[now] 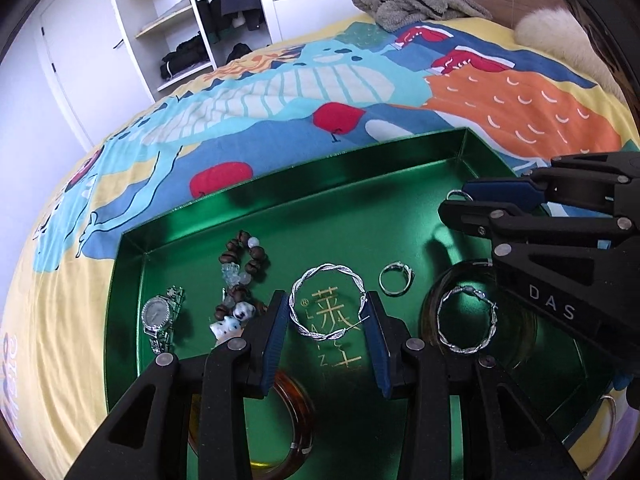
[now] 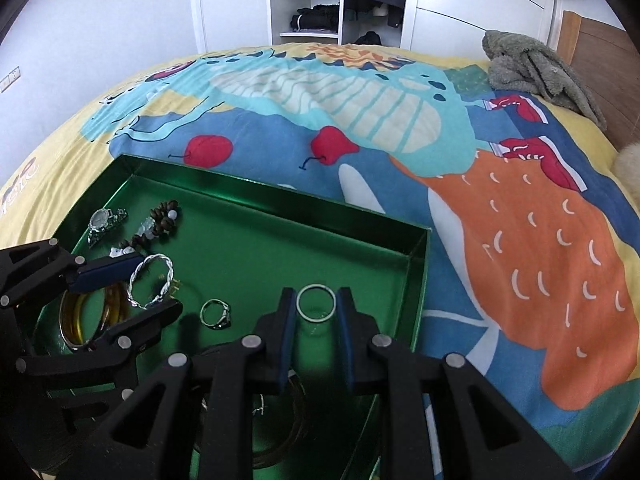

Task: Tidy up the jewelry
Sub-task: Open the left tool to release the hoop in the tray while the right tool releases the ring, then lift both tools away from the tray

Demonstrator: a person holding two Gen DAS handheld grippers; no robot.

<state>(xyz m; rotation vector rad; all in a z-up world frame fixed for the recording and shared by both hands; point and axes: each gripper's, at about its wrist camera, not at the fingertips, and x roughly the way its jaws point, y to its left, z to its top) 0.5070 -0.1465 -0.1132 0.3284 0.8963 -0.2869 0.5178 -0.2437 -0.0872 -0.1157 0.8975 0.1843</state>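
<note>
**Two grippers, two pieces held over the green tray**

At lower centre of the left wrist view, the left gripper [image 1: 327, 320] is clamped across a twisted silver hoop [image 1: 326, 302], its blue pads [image 1: 276, 332] pressing both sides. At lower centre of the right wrist view, the right gripper [image 2: 316, 314] pinches a plain silver ring [image 2: 316, 303] the same way. Both hang over the green tray [image 1: 280, 176] on the patterned bedspread [image 2: 520, 240].

Bare floor lies toward the tray's upper right in the right wrist view, apparently the place for the ring. Lowering each piece until it touches before letting go would stop it rolling, and keep it clear of the stone ring [image 2: 216, 314], second hoop [image 1: 466, 320], bead bracelet [image 1: 240, 268] and watch [image 1: 158, 314].
</note>
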